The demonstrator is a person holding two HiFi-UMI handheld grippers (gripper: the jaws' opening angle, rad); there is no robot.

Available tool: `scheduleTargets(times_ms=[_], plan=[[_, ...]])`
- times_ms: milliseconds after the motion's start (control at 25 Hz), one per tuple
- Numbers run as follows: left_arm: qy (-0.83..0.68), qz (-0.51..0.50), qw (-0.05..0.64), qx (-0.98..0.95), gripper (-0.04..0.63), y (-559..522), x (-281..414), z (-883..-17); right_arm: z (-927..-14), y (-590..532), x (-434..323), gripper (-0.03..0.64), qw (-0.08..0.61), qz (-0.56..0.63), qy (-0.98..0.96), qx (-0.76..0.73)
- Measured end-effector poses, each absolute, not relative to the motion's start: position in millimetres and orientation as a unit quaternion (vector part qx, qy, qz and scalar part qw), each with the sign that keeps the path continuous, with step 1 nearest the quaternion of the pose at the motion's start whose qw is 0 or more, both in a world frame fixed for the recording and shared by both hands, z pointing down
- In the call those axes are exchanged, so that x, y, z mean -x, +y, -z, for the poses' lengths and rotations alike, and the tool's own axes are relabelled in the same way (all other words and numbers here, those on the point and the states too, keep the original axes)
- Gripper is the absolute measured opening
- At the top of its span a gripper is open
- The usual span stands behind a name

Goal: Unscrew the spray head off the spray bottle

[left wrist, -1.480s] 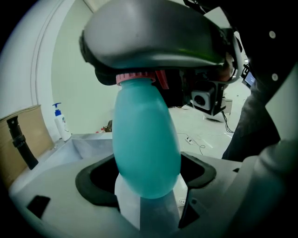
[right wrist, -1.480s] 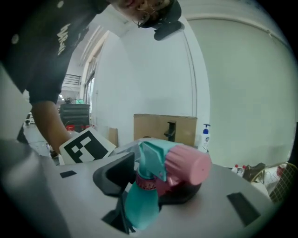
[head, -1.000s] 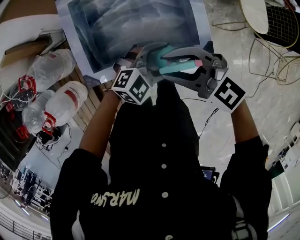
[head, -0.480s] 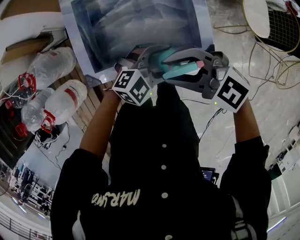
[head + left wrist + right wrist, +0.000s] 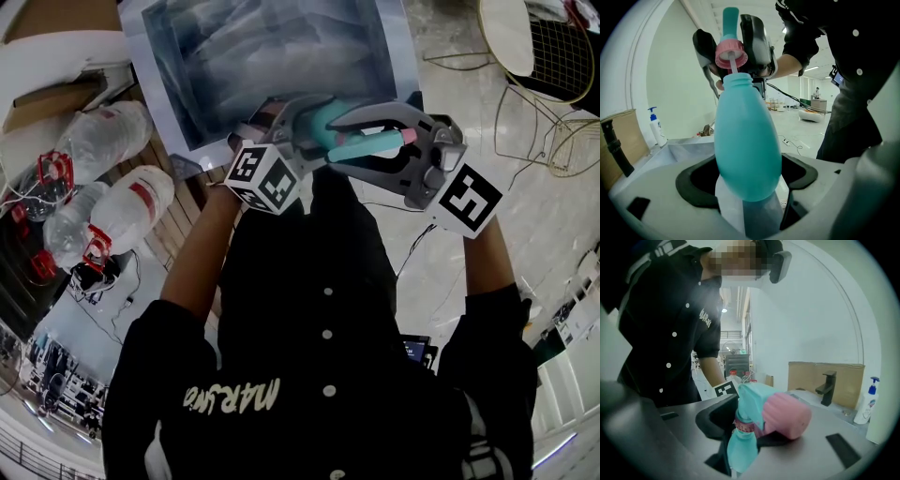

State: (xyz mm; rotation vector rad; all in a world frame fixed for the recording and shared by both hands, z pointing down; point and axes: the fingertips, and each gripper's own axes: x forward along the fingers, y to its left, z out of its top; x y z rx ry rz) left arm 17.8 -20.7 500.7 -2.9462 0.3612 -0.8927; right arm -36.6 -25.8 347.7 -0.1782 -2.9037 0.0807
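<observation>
Left gripper view looked straight along the teal spray bottle (image 5: 747, 140). Its fat lower body was pinched between the jaws of the left tool (image 5: 749, 190), and its neck pointed directly away from that tool. Just beyond the neck opening sat the spray head (image 5: 731, 52). Its pink collar was clear of the threads, and only the thin dip tube (image 5: 734, 68) bridged the small gap, running down into the bottle. The right tool (image 5: 752, 425) faced it from the opposite end, its jaws clamped on the pink collar and teal nozzle of that head. Head view showed both tools meeting in the air in front of the person, tip to tip, with bottle and head on one shared line between them. The head looked unscrewed. What remained was probably a straight pull by the right tool along the bottle's long axis, away from the left tool, so the tube would slide out without snagging on the neck.
</observation>
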Motion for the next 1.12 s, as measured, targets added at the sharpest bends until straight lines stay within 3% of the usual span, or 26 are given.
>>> scheduleTargets(times_ms=[1120], plan=[[0.129, 0.284, 0.02, 0.95, 0.407, -16.3, -17.2, -498.2, -218.3, -31.4, 0.6, 0.152, 0.018, -0.03, -0.999, -0.04]])
